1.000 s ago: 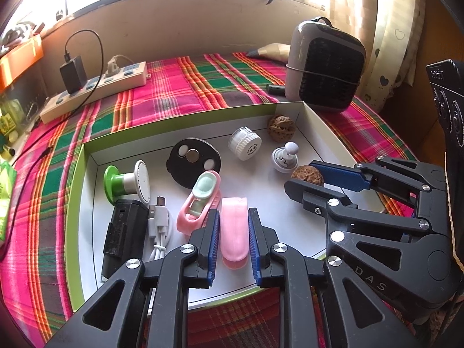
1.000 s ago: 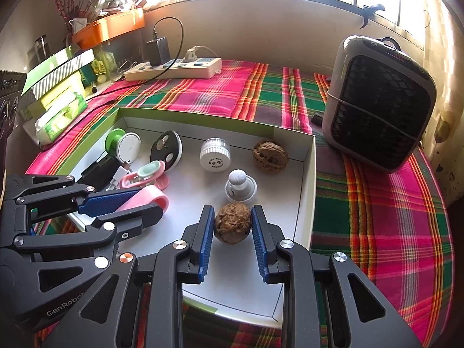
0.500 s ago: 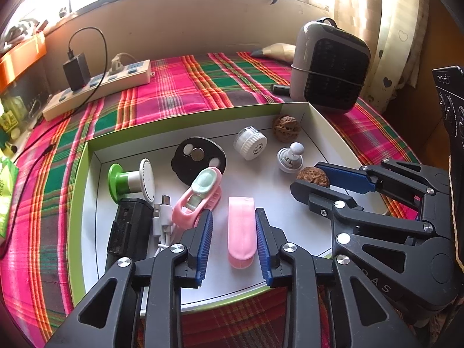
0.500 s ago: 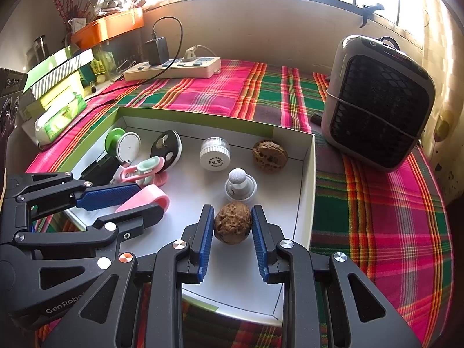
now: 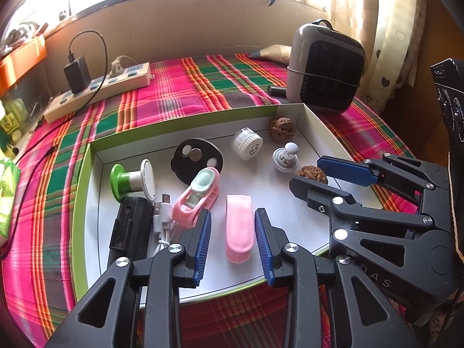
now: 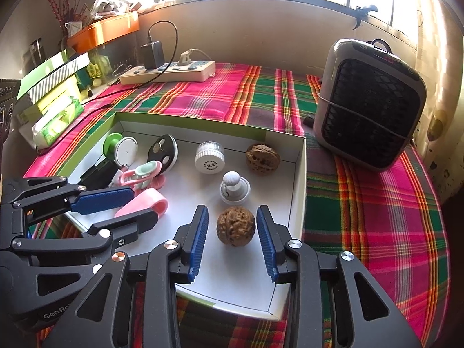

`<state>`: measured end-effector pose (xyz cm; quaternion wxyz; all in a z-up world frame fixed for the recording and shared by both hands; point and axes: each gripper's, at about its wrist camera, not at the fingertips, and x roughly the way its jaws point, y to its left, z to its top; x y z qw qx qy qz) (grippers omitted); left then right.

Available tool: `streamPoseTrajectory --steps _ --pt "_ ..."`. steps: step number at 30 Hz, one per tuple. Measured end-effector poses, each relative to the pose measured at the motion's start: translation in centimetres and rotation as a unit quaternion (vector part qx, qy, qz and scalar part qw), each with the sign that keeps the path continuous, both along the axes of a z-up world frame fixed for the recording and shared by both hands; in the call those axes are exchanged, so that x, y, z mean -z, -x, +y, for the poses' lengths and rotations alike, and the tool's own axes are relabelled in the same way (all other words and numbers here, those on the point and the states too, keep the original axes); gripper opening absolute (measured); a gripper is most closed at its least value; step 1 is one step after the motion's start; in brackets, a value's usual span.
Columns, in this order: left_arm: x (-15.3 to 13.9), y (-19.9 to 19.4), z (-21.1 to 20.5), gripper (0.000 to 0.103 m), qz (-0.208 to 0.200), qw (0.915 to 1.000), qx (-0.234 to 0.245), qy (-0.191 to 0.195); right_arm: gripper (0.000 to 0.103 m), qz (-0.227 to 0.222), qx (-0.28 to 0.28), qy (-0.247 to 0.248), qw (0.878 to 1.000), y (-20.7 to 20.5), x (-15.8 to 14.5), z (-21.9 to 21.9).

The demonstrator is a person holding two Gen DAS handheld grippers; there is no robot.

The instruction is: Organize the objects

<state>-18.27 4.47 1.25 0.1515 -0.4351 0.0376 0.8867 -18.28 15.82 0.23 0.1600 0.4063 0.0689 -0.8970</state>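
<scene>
Both grippers are working inside the white tray with the green rim (image 5: 87,191) on the plaid cloth, each one bracketing a single item.

The left gripper (image 5: 233,232) is standing with its jaws spread, and the pink clip case (image 5: 239,227) is lying flat on the tray floor between them — a gap is showing on either side, so nothing is pinching it. It is lying lengthwise along the fingers, which suits a squeeze across its narrow width.

The right gripper (image 6: 232,233) is likewise standing spread around the near walnut (image 6: 236,229), which is sitting on the tray floor by the right wall with daylight on both sides of it.

A second walnut (image 6: 262,159) is resting in the far right corner — probably why this one is being handled near that side, to pair like with like. The white knob (image 6: 235,188) is sitting between the two walnuts, close enough to be bumped on a direct path.
</scene>
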Motion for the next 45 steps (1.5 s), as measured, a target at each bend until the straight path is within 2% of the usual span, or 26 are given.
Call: streamPoseTrajectory --steps 15,29,33,45 --pt "-1.1 -2.2 -0.3 0.031 0.015 0.9999 -0.002 -0.004 0.037 0.012 0.01 0.006 1.0 -1.5 -0.9 0.1" --pt "-2.6 -5.4 -1.2 0.031 0.042 0.9988 -0.026 -0.002 0.038 0.033 0.028 0.018 0.999 -4.5 -2.3 0.4" --pt "-2.8 -6.3 -1.5 0.031 0.047 0.9984 -0.031 -0.001 0.044 0.039 0.031 0.02 0.999 -5.6 -2.7 0.3" --pt "-2.9 -8.9 -2.3 0.031 0.054 0.9974 -0.047 0.0 0.044 0.047 0.037 0.023 0.998 -8.2 -2.9 0.2"
